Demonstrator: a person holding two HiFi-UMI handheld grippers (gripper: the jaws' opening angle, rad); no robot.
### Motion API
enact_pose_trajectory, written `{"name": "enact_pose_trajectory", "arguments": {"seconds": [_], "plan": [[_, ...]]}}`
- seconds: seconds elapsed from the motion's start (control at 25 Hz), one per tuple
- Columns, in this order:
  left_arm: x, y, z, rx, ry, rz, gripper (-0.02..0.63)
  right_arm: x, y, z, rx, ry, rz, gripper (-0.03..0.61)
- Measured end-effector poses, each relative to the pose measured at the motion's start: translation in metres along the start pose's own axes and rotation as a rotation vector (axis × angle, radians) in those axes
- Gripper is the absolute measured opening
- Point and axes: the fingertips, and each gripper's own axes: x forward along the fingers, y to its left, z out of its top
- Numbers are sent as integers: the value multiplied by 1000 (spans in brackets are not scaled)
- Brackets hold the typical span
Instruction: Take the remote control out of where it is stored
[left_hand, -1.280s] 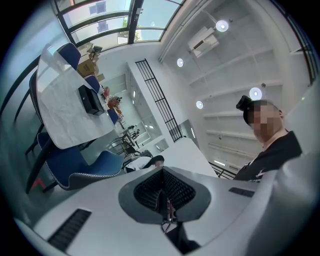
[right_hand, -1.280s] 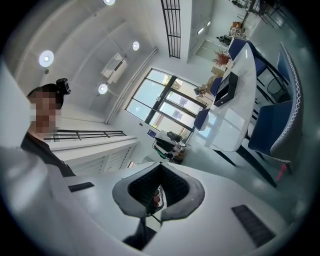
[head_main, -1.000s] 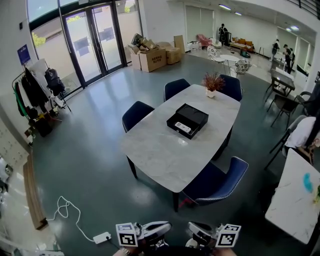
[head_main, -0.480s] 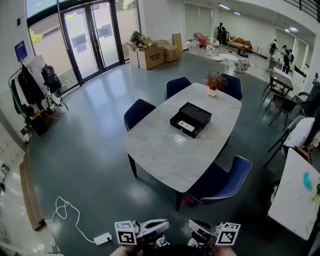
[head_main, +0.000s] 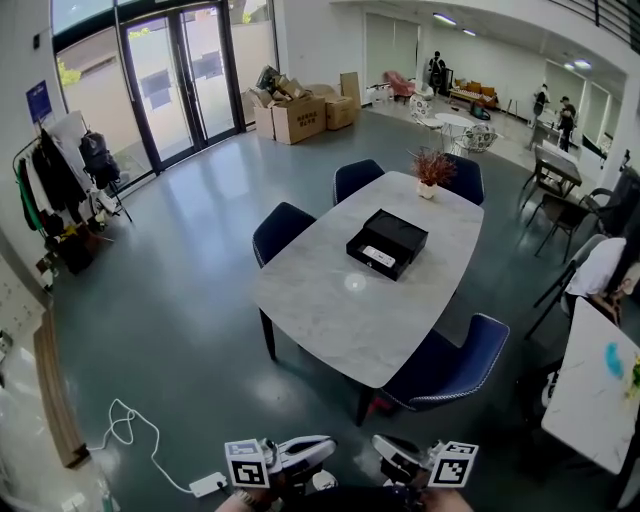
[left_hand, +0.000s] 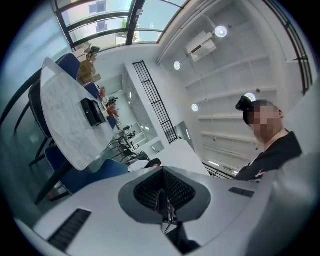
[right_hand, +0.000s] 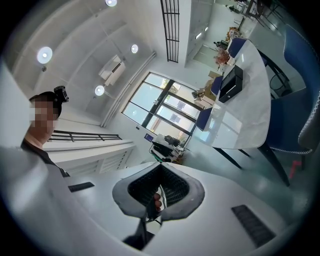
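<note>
The head view looks forward and steeply down from high up. The worktop (head_main: 340, 320) lies far ahead, with the left hand-held gripper (head_main: 325, 448) and right hand-held gripper (head_main: 385, 448) nearest the camera. Both gripper views, rolled sideways, face that same far worktop.

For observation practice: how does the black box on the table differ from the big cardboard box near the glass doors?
The black box is flat and dark, the cardboard box taller and brown. The black box sits on the table, the cardboard box on the floor. Both are rectangular.
</note>
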Motion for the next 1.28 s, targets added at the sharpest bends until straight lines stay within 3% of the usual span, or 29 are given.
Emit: {"name": "enact_pose_trajectory", "arguments": {"seconds": [0.64, 1.28], "plan": [[-48, 2, 14, -14, -108, 6, 6, 34, 6, -2, -36, 25, -42, 9], [-72, 16, 33, 2, -191, 62, 6, 57, -6, 55, -88, -22, -22, 9]]}}
